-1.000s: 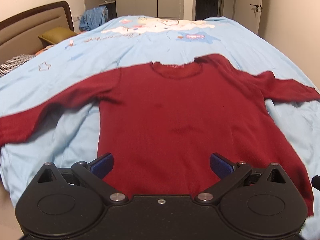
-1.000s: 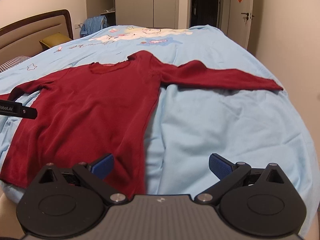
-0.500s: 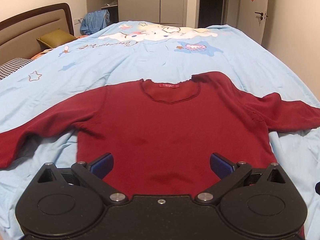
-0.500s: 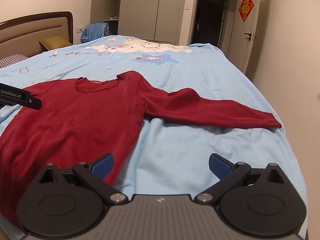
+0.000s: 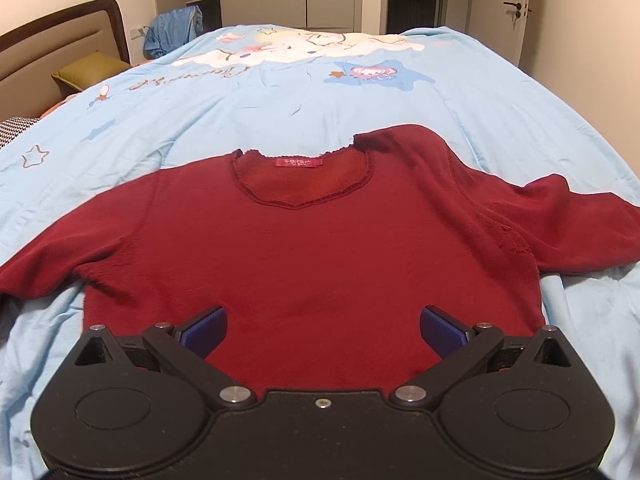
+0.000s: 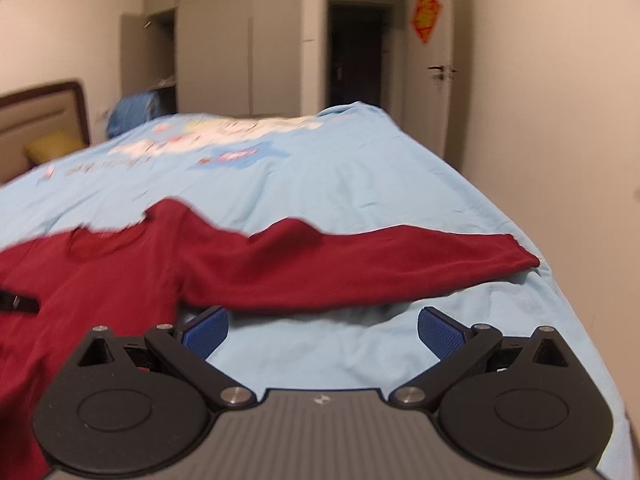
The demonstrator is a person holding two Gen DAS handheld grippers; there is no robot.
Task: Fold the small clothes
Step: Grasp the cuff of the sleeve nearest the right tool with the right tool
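We've got the red sweater lying flat on the bed, front up, neckline w/ its pink label facing away from us, hem end nearest us. Laid out like this so both sleeves are reachable and the body gives a clean base to fold onto.

Our left gripper hangs over the lower body of the sweater, jaws spread wide, nothing between the blue pads. It's centred on the torso, prob. so we can read the whole garment before picking a grab point.

Our right gripper sits off to the sweater's right side, over bare sheet, jaws also wide apart and empty. Just ahead of it lies the right sleeve, stretched out sideways toward the bed edge, cuff at the far end. Right view is blurred, so fine detail there is unclear. We judge the right side is lined up for a sleeve fold first: grab near the cuff, bring it across the chest.

Left sleeve runs out of frame on the other side, w/ some bunching at the armpit; may need smoothing.

No fold made yet, so task is at the start.
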